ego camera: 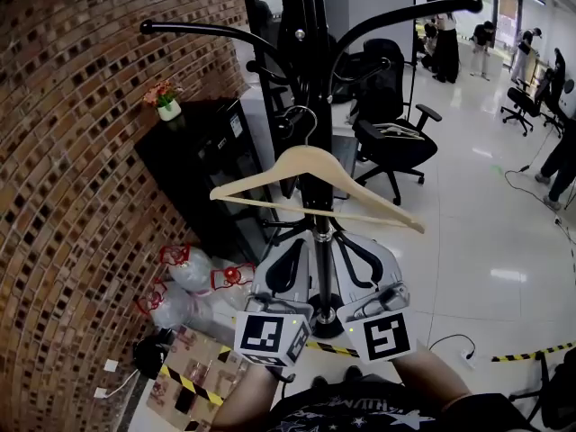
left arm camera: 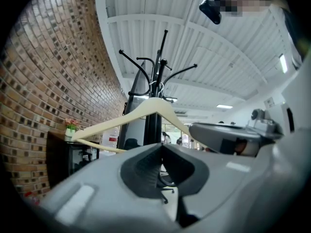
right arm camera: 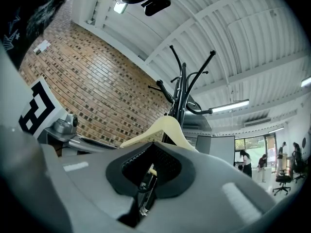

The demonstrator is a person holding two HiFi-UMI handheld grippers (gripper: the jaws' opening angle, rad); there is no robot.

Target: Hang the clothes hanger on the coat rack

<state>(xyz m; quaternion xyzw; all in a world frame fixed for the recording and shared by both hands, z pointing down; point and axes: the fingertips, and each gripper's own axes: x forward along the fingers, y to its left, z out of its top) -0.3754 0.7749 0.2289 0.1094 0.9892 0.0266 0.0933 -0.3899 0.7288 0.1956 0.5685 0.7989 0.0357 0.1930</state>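
On the black coat rack [ego camera: 310,25] hangs a pale triangular wooden hanger [ego camera: 310,160].

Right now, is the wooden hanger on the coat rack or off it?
On. The hanger hangs by its hook from the coat rack; the left gripper and right gripper sit below, jaws shut, empty.

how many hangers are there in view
1. A wooden hanger hangs in front of the coat rack pole, with its hook up by the lower arms. The rack's far side is hidden, so another could be behind it.
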